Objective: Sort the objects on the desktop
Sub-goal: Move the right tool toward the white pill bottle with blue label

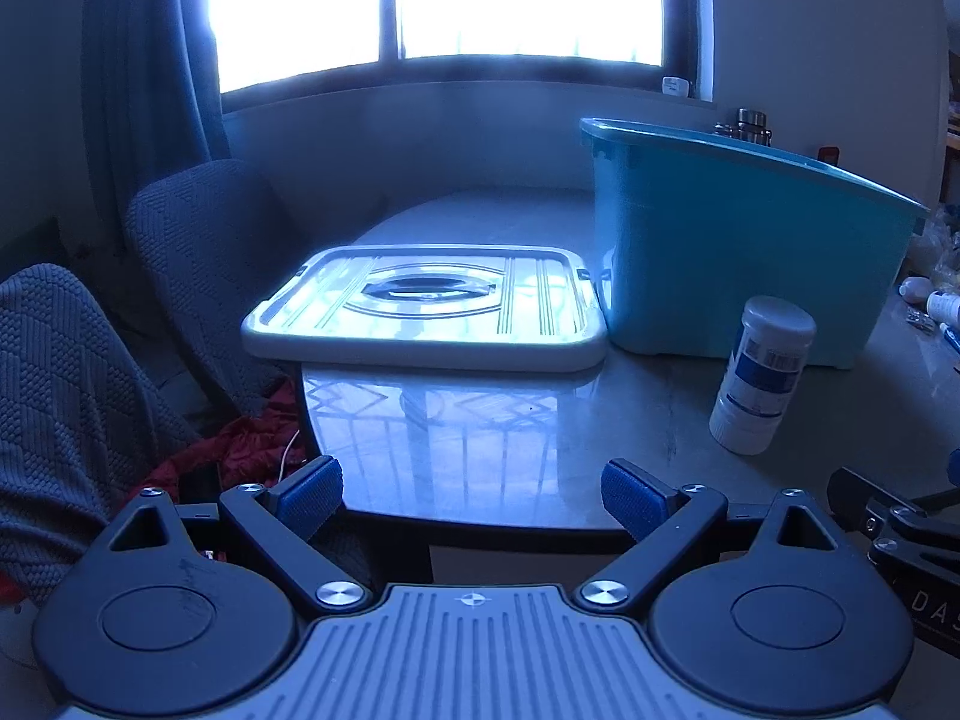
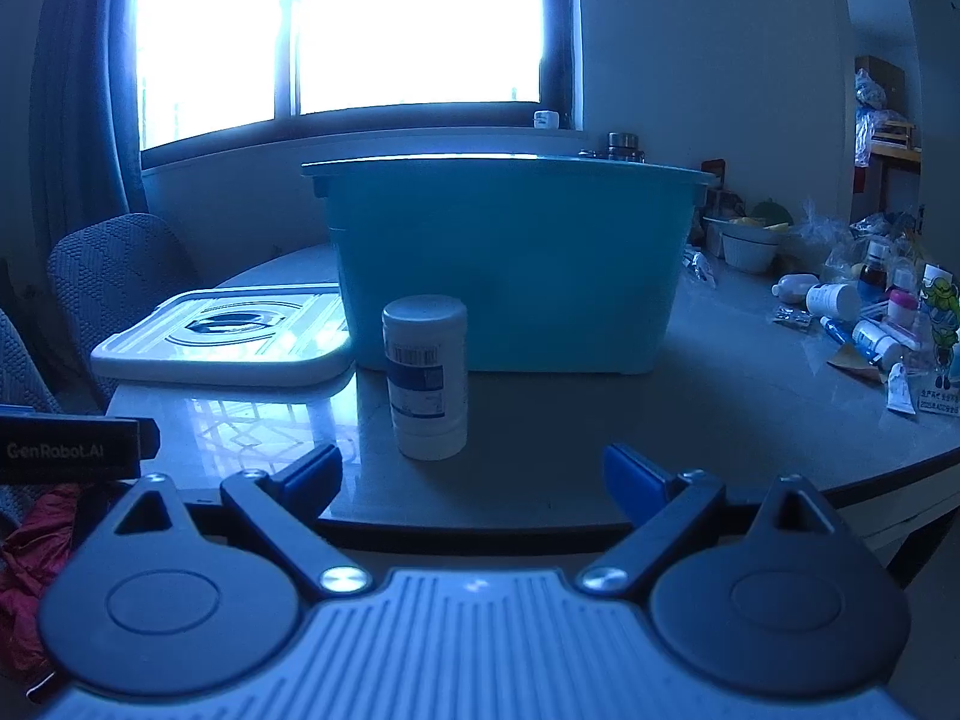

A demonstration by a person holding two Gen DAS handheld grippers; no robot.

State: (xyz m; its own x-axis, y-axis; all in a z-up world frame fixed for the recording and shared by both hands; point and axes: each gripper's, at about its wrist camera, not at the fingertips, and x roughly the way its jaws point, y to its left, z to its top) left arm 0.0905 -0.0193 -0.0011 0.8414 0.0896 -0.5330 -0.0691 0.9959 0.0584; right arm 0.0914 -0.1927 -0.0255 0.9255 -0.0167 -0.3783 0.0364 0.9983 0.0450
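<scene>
A white cylindrical plastic bottle with a blue label band and a barcode point(image 2: 426, 377) stands upright on the glossy grey round table point(image 2: 690, 420), just in front of the large teal plastic storage bin point(image 2: 510, 264), near the bin's left front corner but apart from its wall. To the left of the bin, close against its side, lies the flat white plastic bin lid with a recessed oval handle point(image 1: 420, 312), its left edge overhanging the table rim. To the right of the bin, well apart from it, a scatter of small bottles, tubes and packets point(image 2: 864, 324) covers the table. Behind the bin runs a bright window point(image 2: 336, 30), with grey knitted-cover chairs point(image 1: 198, 252) off the lid's side. The left gripper point(image 1: 472, 498) hovers at the table's near edge, its blue-padded fingers spread apart and empty, facing the lid. The right gripper point(image 2: 472, 483) hangs likewise spread and empty, with the bottle standing just beyond its fingertips, left of centre.
</scene>
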